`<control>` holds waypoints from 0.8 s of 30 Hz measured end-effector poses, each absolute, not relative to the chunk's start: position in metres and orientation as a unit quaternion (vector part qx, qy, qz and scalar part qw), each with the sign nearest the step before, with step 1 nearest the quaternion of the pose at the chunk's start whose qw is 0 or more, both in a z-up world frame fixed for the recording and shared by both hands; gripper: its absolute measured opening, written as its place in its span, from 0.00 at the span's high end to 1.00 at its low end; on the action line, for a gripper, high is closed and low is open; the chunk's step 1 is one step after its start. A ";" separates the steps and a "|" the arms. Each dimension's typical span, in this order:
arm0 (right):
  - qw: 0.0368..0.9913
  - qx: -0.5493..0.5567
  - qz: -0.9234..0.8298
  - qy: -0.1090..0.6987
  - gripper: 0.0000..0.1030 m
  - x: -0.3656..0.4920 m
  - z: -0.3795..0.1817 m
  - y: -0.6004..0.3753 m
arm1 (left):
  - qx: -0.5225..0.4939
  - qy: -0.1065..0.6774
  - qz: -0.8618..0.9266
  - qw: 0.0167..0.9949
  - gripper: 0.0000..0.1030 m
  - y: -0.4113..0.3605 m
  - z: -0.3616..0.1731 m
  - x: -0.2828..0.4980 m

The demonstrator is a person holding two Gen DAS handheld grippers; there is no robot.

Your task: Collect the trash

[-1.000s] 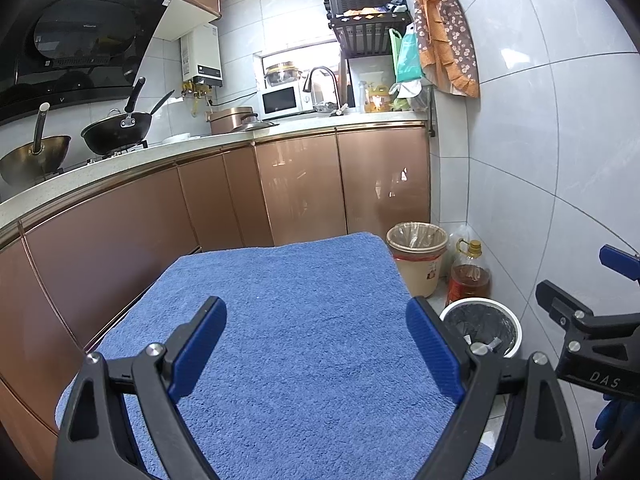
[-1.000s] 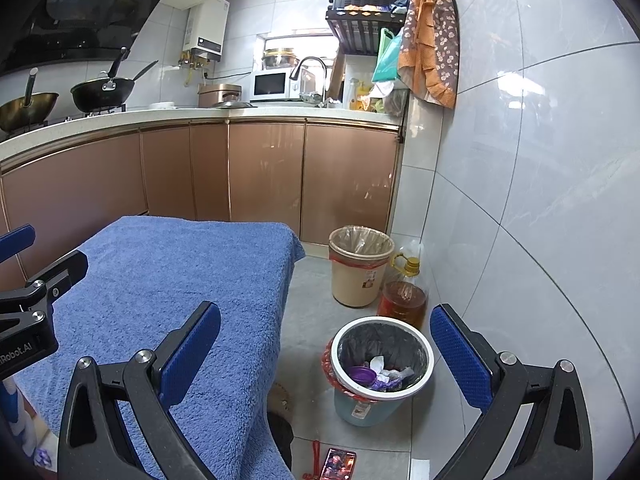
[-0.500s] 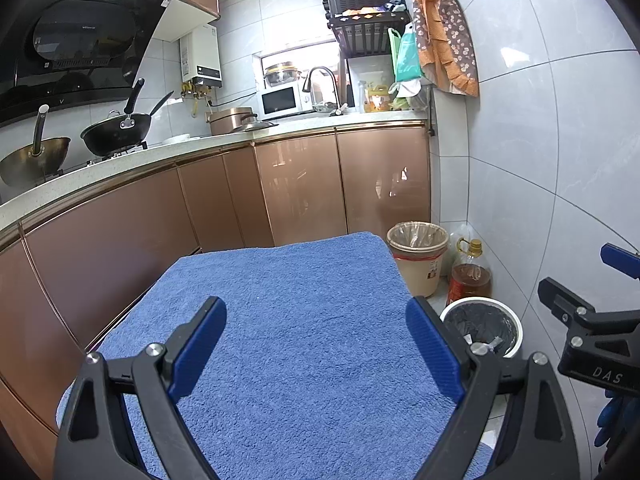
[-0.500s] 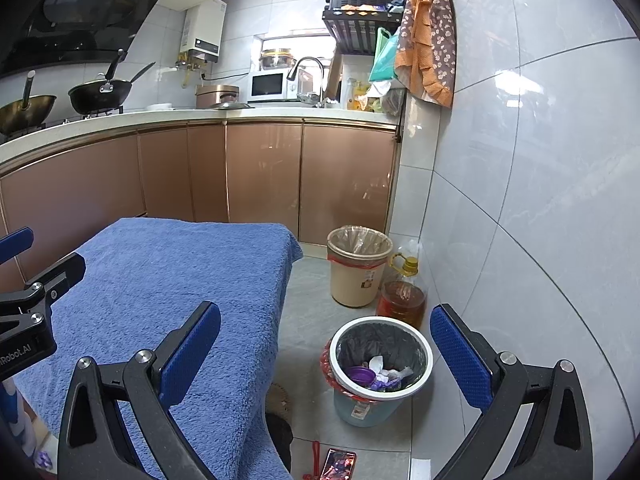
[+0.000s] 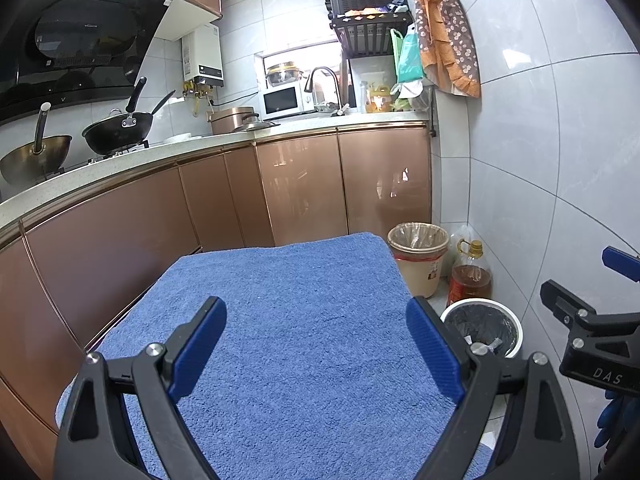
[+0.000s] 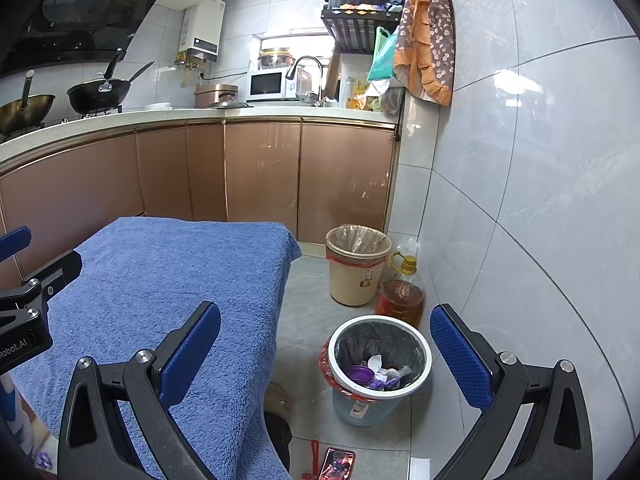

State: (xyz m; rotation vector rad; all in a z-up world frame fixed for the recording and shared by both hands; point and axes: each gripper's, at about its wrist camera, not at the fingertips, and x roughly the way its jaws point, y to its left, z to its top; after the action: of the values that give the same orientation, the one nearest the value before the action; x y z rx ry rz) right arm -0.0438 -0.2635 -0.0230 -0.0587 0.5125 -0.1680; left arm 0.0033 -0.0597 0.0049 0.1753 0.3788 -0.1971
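A white-rimmed trash bin (image 6: 380,368) with a dark liner stands on the floor right of the table; purple and white scraps (image 6: 380,372) lie inside. It also shows in the left wrist view (image 5: 482,330). My left gripper (image 5: 316,352) is open and empty above the blue towel (image 5: 300,320) that covers the table. My right gripper (image 6: 326,354) is open and empty, over the table's right edge and the bin. No trash shows on the towel.
A beige lined bin (image 6: 357,264) and an oil bottle (image 6: 402,292) stand by the tiled wall. Copper cabinets (image 6: 260,172) run behind the table. A phone (image 6: 337,463) and a red cord lie on the floor near the bin.
The right gripper has drifted slightly; the bin sits a touch differently in its view. Both grippers stay open and empty.
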 end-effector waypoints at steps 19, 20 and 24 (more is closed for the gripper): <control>0.963 -0.029 -0.089 0.252 0.00 -0.046 -0.025 -0.262 | 0.087 0.187 -0.097 0.974 0.11 -0.061 0.005 0.002; 0.963 -0.029 -0.089 0.252 0.00 -0.046 -0.025 -0.263 | 0.087 0.187 -0.096 0.974 0.11 -0.061 0.005 0.002; 0.963 -0.029 -0.089 0.252 0.00 -0.046 -0.025 -0.263 | 0.087 0.186 -0.096 0.974 0.11 -0.061 0.007 0.002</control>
State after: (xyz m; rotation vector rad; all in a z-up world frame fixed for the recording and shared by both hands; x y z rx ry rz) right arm -0.0457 -0.2626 -0.0247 -0.0583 0.5110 -0.1799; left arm 0.0016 -0.0611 0.0070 0.1749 0.3748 -0.1943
